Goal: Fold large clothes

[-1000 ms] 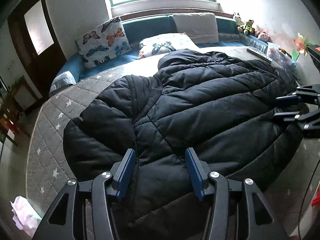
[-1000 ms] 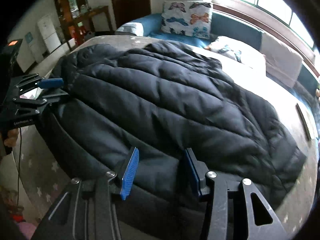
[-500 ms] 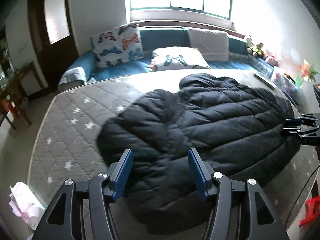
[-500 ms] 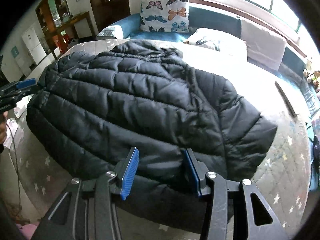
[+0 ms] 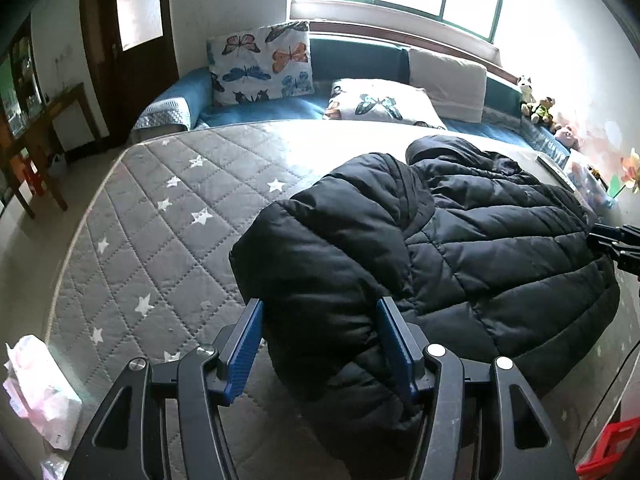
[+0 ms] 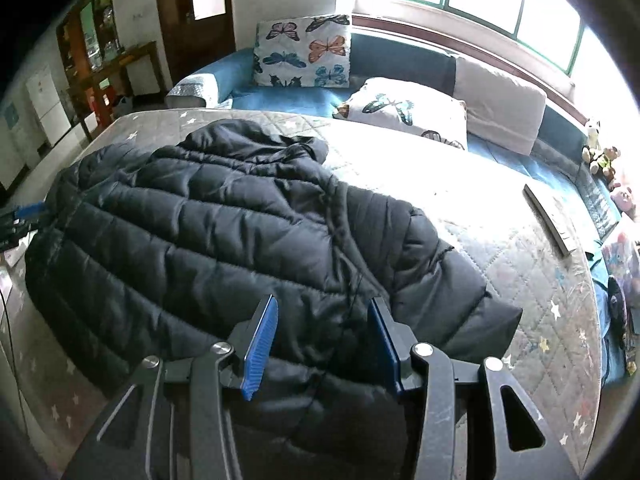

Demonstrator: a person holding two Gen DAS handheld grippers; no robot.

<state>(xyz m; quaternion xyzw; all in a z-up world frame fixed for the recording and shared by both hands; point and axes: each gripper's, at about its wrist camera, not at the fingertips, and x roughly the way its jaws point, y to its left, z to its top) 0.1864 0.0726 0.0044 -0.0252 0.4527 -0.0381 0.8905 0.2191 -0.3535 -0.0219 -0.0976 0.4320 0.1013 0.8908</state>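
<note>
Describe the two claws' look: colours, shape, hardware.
Both claws match: the left claw and right claw have black angular linkage arms with cut-out slots, round silver pivot screws, and two flat blue ribbed finger pads. The right claw's black frame looks scuffed. No cables or printed markings are legible on either.

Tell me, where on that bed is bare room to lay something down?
Bare mattress lies between the black jacket and the butterfly pillows, and right of its sleeve toward the flat book. The near edge is crowded.
</note>
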